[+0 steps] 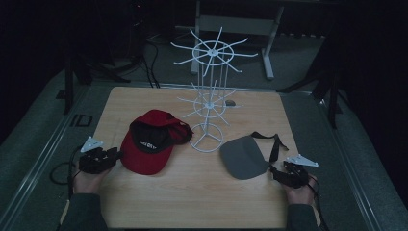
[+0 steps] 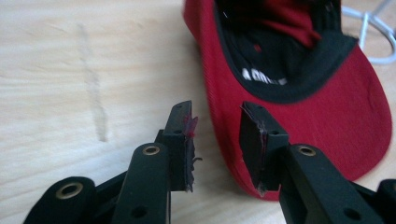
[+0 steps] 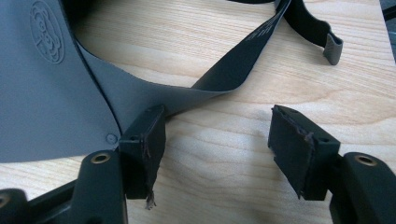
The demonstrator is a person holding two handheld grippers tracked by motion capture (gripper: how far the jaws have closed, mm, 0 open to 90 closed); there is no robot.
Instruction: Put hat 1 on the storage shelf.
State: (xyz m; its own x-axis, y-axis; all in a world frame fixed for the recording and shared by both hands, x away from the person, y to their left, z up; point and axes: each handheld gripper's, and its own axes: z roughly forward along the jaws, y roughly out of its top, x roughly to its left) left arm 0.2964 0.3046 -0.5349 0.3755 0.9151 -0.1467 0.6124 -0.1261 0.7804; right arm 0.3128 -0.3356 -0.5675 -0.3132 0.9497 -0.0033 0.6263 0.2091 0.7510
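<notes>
A red cap point(image 1: 149, 144) lies upside down on the wooden table point(image 1: 192, 197), its black lining up and its brim toward me. My left gripper point(image 1: 115, 155) rests at the cap's left edge; in the left gripper view it point(image 2: 217, 140) stands open with the brim's edge point(image 2: 224, 140) running between the jaws. A grey visor point(image 1: 244, 156) with a black strap point(image 1: 275, 144) lies at the right. My right gripper point(image 1: 273, 172) sits at the visor's near right corner. Seen in the right gripper view, it point(image 3: 219, 140) is open wide over bare wood beside the visor point(image 3: 42, 93) and strap point(image 3: 243, 60).
A white wire display rack point(image 1: 208, 91) with two tiers of spokes stands at the table's back middle, its ring base point(image 1: 207, 138) between the two hats. A person's hands hold both grippers near the front edge. Dark floor, cables and stand legs surround the table.
</notes>
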